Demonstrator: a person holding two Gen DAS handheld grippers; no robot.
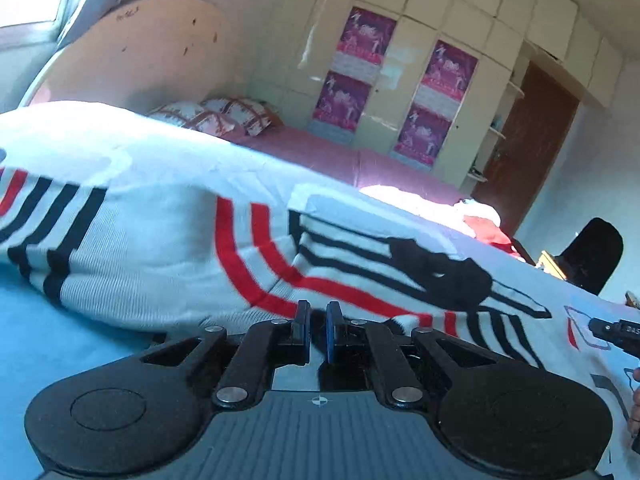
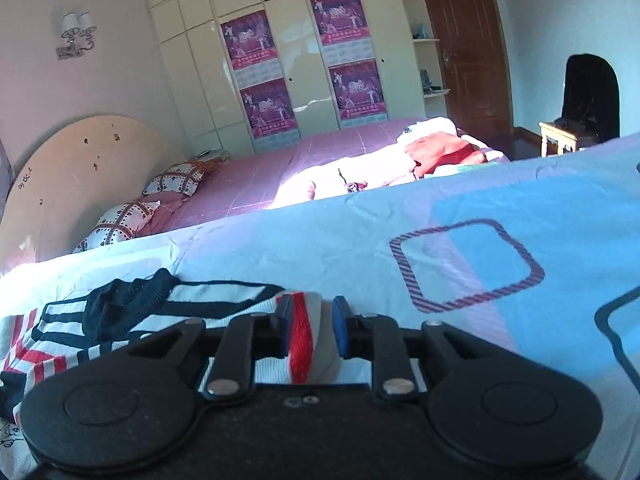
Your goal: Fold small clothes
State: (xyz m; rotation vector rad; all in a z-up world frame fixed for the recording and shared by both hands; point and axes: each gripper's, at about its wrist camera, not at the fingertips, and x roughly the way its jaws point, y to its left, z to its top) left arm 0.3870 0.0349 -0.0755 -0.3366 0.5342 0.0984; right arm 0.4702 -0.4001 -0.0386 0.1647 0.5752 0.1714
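A small white knit sweater (image 1: 168, 248) with red and black stripes lies on a light blue patterned sheet (image 2: 480, 220). My left gripper (image 1: 318, 320) is low at the sweater's near edge, its jaws a narrow gap apart, with the fabric edge dark and unclear between them. In the right wrist view the sweater (image 2: 160, 312) lies at the lower left. My right gripper (image 2: 310, 320) has its jaws apart, and a white and red striped piece of the sweater (image 2: 302, 336) lies between them against the left pad. The right gripper's tip shows at the left wrist view's right edge (image 1: 612, 332).
A pink bed (image 2: 260, 176) with patterned pillows (image 2: 176, 178) and a heap of red and white clothes (image 2: 440, 148) stands behind. A cream wardrobe (image 2: 296, 52) with purple posters, a brown door (image 2: 468, 48) and a black chair (image 2: 588, 96) are further back.
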